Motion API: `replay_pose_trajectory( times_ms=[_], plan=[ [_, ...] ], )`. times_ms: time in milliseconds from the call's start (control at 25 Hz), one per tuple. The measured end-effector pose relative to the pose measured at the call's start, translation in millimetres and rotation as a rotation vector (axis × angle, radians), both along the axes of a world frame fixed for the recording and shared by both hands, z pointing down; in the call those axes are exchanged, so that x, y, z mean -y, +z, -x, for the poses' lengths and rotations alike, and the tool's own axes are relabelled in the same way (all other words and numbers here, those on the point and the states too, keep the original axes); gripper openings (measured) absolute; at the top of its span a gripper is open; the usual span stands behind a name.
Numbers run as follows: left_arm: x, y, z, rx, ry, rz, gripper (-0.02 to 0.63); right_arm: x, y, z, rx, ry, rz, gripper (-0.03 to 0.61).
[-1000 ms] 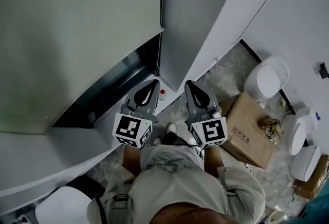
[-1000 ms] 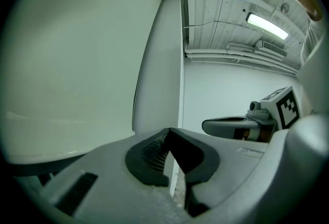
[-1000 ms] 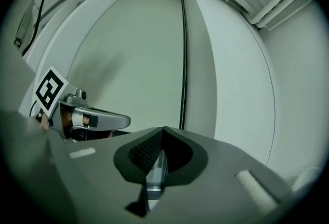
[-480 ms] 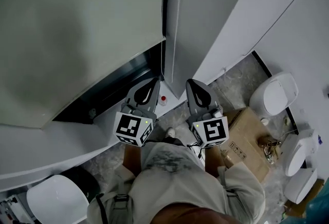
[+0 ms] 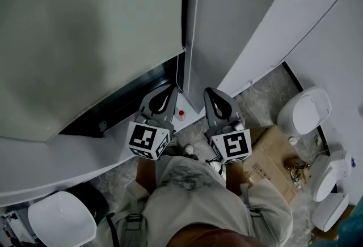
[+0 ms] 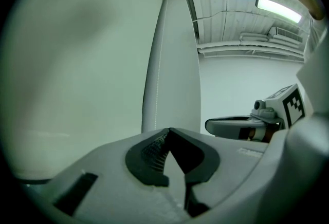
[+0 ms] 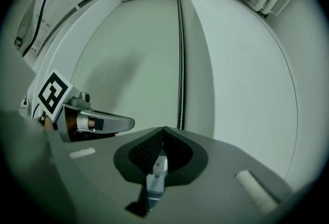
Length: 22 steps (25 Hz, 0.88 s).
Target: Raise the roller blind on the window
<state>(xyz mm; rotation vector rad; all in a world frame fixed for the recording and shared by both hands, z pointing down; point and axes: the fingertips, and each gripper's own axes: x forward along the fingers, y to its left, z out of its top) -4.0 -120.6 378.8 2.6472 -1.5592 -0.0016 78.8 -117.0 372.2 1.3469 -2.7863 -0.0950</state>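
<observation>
My left gripper (image 6: 168, 133) has its jaws pressed together tip to tip, nothing between them. It's the same on my right gripper (image 7: 163, 130): jaws closed and empty. Neither one is touching anything.

In the head view both grippers sit side by side at lower centre, tips pointing up the frame, marker cubes nearest me. Just beyond the right gripper's tips the chain (image 7: 181, 63) hangs straight down the middle of that gripper's view. It runs along the right edge of the blind (image 7: 128, 58).

The blind (image 5: 85, 30) is down and fills the upper left of the head view. Its bottom edge slants from left of centre up to the middle, with a dark strip of window frame (image 5: 127, 98) showing under it. The left gripper's view has the blind across its whole left half.

At lower right of the head view, a cardboard box (image 5: 278, 158) lies on the floor (image 5: 258, 98). White toilets (image 5: 306, 111) stand just past it.
</observation>
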Motion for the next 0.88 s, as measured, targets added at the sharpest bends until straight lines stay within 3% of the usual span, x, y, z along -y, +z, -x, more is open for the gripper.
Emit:
replay_pose_trajectory(
  times_ms=[880],
  plan=[
    [83, -5, -2, 0.004, 0.158, -0.023, 0.006, 60, -1, 22, -0.001, 0.111, -0.021, 0.011]
  ],
)
